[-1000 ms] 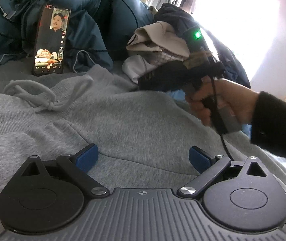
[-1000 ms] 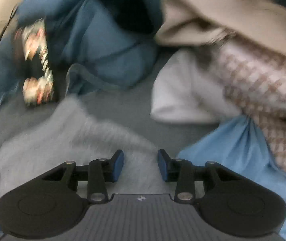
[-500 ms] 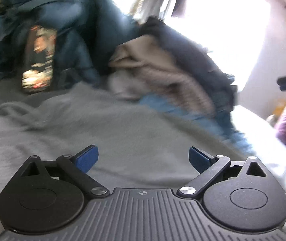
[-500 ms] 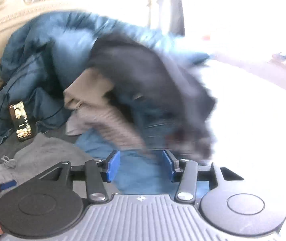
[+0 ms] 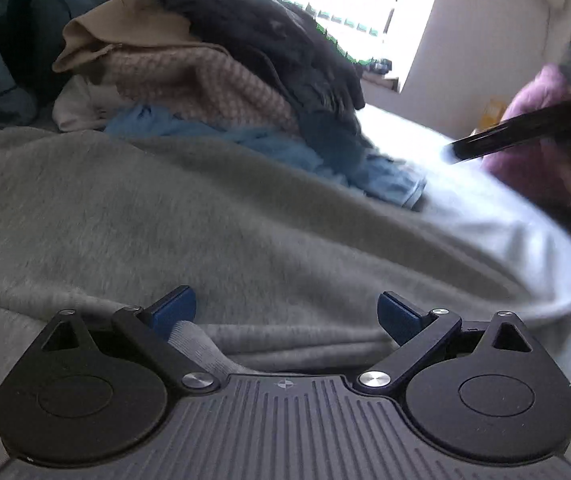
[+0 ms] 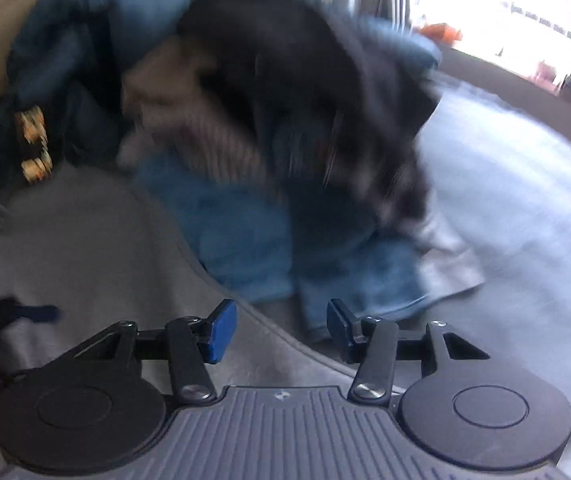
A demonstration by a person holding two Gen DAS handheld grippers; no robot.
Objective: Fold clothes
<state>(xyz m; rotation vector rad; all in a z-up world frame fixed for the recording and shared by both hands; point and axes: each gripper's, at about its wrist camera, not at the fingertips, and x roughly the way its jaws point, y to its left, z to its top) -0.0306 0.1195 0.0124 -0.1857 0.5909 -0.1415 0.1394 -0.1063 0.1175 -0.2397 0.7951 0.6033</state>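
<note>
Grey sweatshirt (image 5: 213,216) spread on bed, hem fold just inside wide left gripper (image 5: 287,312) — unpinched. Right gripper (image 6: 281,330) half-open, empty, jaws just widened. Take hem squarely — both layers, corners matched.

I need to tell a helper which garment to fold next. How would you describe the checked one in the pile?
Find the heap of clothes beyond the grey sweatshirt. The checked garment lies in its middle, under a tan piece and above light blue cloth. It alone has a small pink-and-cream woven check.
</note>
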